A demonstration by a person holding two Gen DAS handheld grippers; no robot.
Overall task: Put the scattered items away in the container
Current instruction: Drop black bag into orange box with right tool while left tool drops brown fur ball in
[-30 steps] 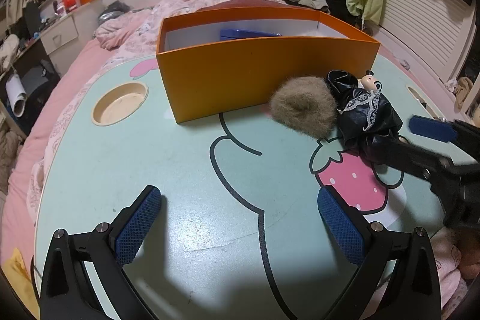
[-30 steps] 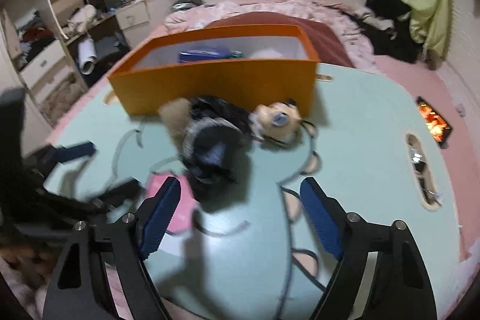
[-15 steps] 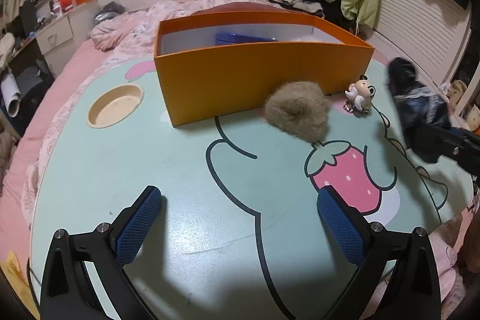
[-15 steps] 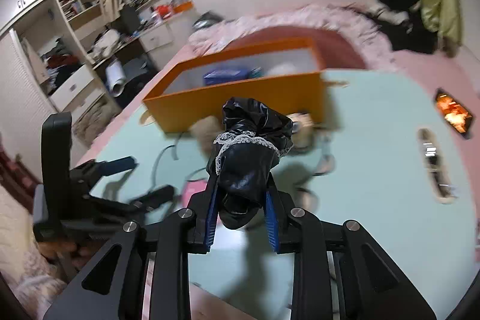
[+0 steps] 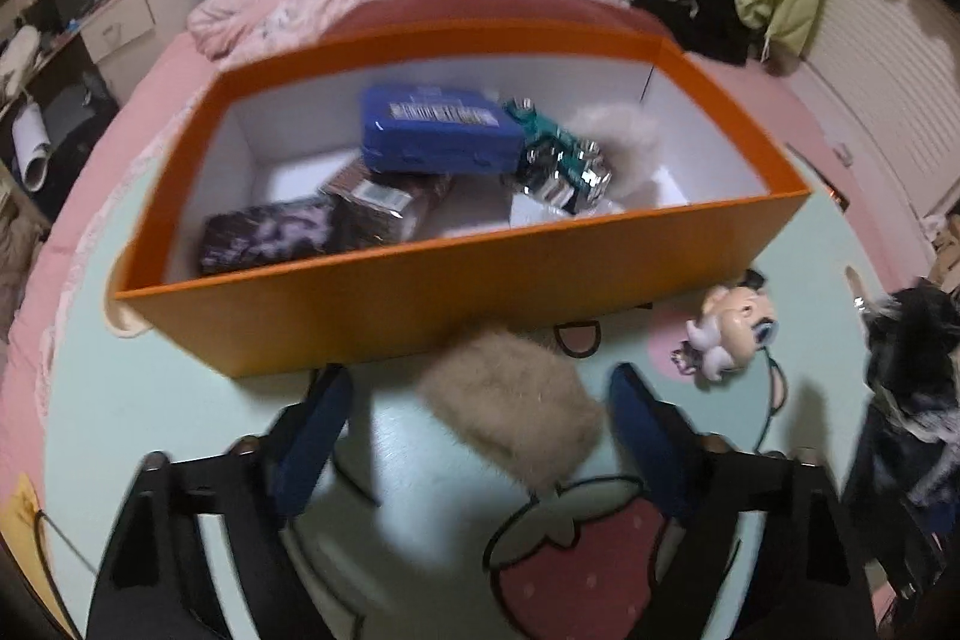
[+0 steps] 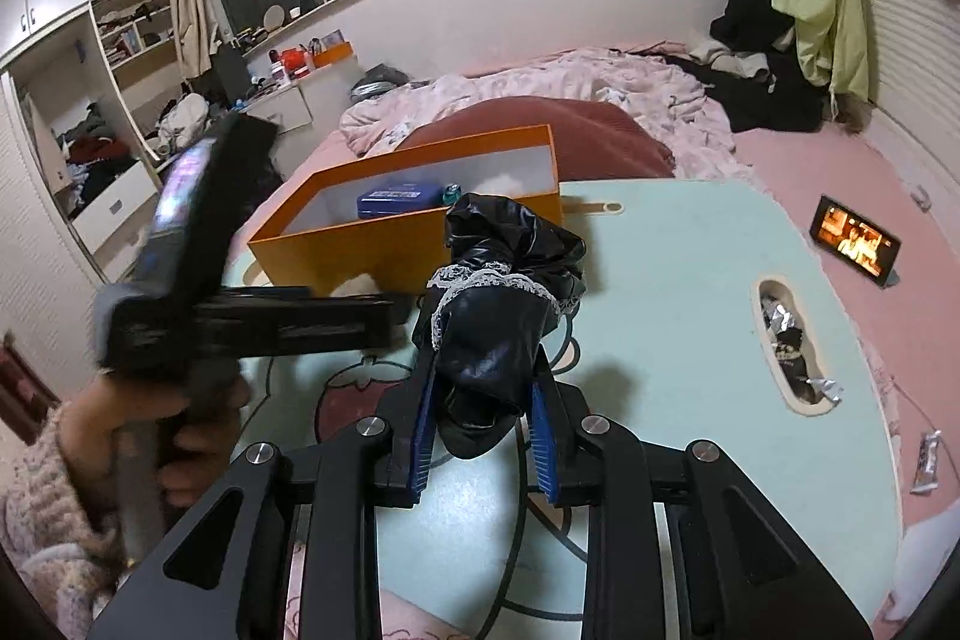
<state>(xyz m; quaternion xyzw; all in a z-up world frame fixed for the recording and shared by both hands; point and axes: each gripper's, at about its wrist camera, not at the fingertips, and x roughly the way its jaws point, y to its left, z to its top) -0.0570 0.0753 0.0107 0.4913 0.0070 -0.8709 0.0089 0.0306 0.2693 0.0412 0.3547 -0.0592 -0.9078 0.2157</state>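
The right tool (image 6: 483,436) was clamped on a black lace-trimmed garment (image 6: 498,310), held above the mint table (image 6: 690,316). The orange box (image 6: 384,244) lay ahead and to the left of it, its long side running left to right and its near wall facing the tool, so the garment would probably have to rise over that wall.

The left tool (image 5: 480,430) hung with its fingers apart around a tan fur pouch (image 5: 510,418) lying just in front of the box, the pouch's long axis slanting from far left to near right. This tool was the nearer one to the box.

A small big-eyed figurine (image 5: 729,334) lay on the table right of the pouch.

Inside the box were a blue case (image 5: 438,136), dark packets (image 5: 270,235) and a white fluffy thing (image 5: 624,136). The left tool's body crossed between the right tool and the box's left end.
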